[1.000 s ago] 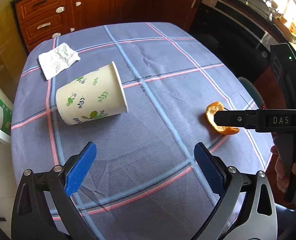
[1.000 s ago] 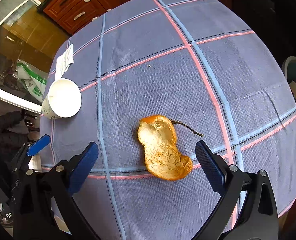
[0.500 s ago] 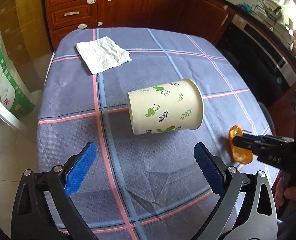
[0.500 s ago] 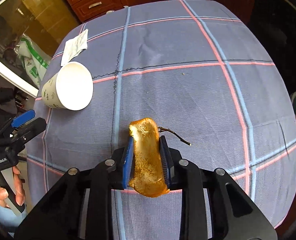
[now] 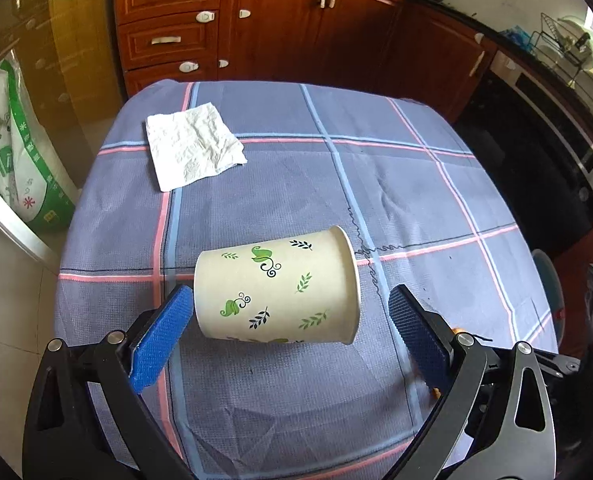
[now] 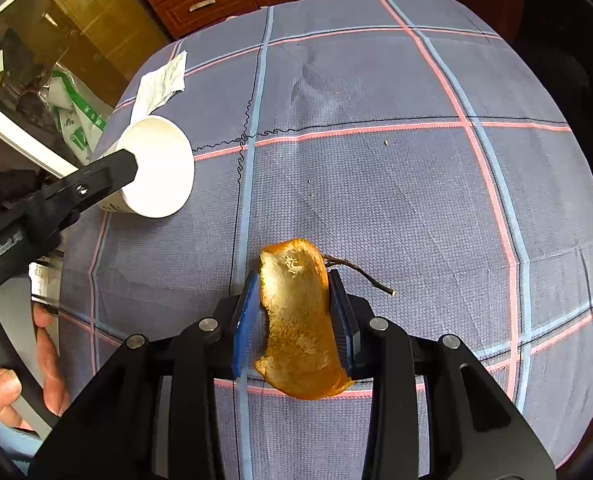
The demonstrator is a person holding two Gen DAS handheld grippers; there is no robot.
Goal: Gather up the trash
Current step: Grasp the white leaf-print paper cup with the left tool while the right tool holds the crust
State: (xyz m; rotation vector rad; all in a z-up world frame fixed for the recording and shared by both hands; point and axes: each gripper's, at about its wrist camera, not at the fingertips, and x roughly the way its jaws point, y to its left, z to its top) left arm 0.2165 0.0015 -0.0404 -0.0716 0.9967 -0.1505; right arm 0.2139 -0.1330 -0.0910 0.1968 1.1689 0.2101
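Right gripper (image 6: 294, 312): clenched on the orange peel (image 6: 296, 320), both blue pads pressed to its long sides; the jaws have just eased a little wider, with the peel between them.
Orange peel: stands on edge between the pads, pale pith facing the camera, orange rind showing at top and bottom; its lower end sits over a pink stripe of the tablecloth (image 6: 376, 200).
Twig (image 6: 360, 276): thin and dark, lying on the cloth just right of the peel's top.
Left gripper (image 5: 288, 332): spread wide, gripping nothing; the paper cup (image 5: 276, 288) lies between its blue pads (image 5: 158, 336), close to the left one; contact with either cannot be told.
Paper cup: on its side, cream with green leaf prints, rim to the right in the left wrist view.
Napkin (image 5: 192, 152): crumpled white sheet, flat near the far left corner, well apart from the cup.
Open room: bare cloth across the table's middle and far right.
Edges: the cloth drops off at left toward the floor; wooden cabinets (image 5: 256, 20) stand just beyond the far edge.
Hand (image 6: 20, 384): grips the left gripper's handle off the table's left edge.
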